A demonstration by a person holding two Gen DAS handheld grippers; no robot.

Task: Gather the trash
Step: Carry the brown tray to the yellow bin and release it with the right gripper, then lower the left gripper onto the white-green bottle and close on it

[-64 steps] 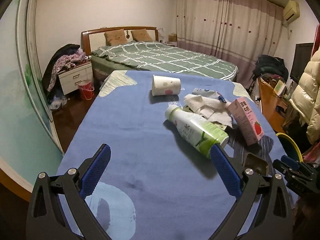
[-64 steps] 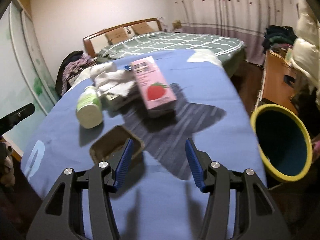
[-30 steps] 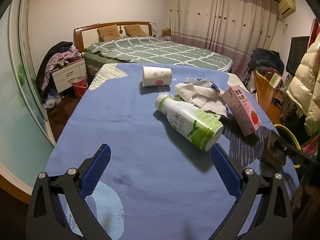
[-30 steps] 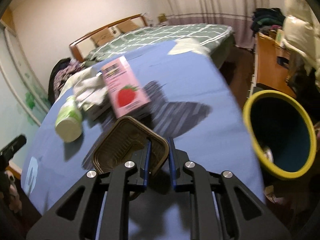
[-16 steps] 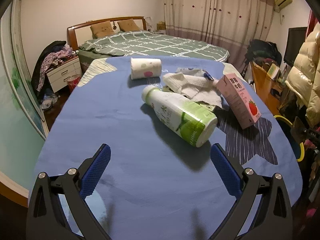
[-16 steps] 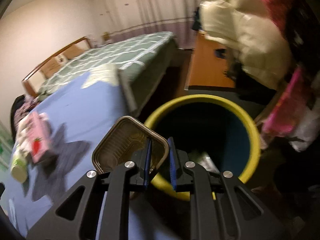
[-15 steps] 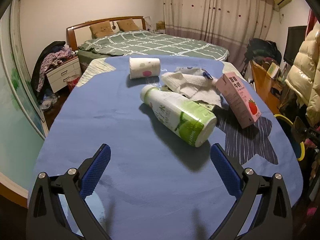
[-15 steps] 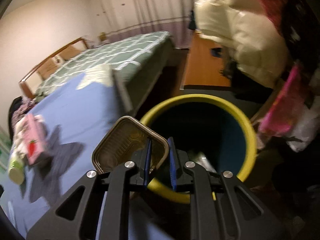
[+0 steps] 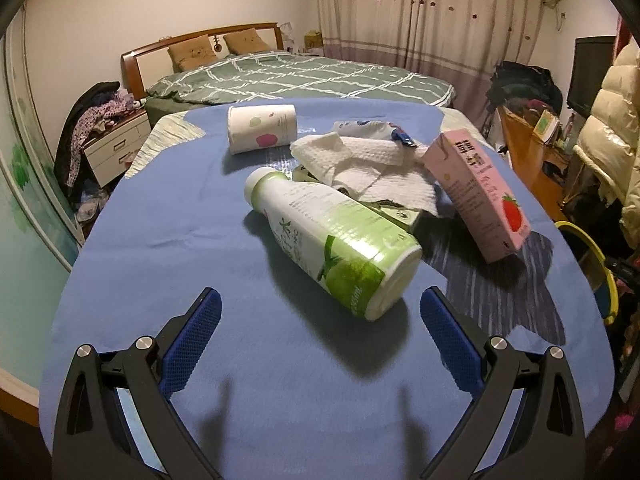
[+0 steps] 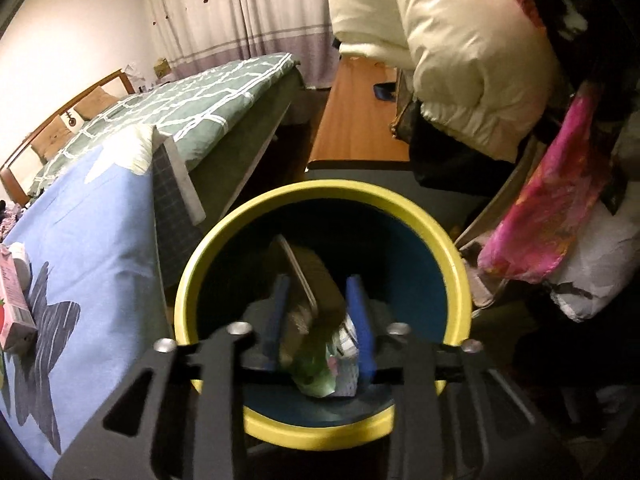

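My right gripper (image 10: 320, 312) is open above the yellow-rimmed blue bin (image 10: 208, 268). The brown foil tray (image 10: 308, 280) is loose between the fingers, tilted and inside the bin, over other trash (image 10: 320, 372). My left gripper (image 9: 320, 320) is open and empty above the blue table (image 9: 160, 248), just short of a green-and-white bottle (image 9: 332, 244) lying on its side. Behind it lie a white tissue (image 9: 368, 160), a paper cup (image 9: 262, 128) on its side and a pink strawberry carton (image 9: 478, 196). The carton also shows in the right wrist view (image 10: 14, 304).
The bin's rim shows at the table's right edge in the left wrist view (image 9: 592, 256). A green bed (image 9: 304, 76) stands behind the table. A wooden desk (image 10: 360, 120), a cream puffy jacket (image 10: 460, 52) and pink cloth (image 10: 552, 220) crowd the bin.
My right gripper carried the foil tray from the table to over the bin, then opened; the tray now drops into the bin. My left gripper moved closer to the bottle.
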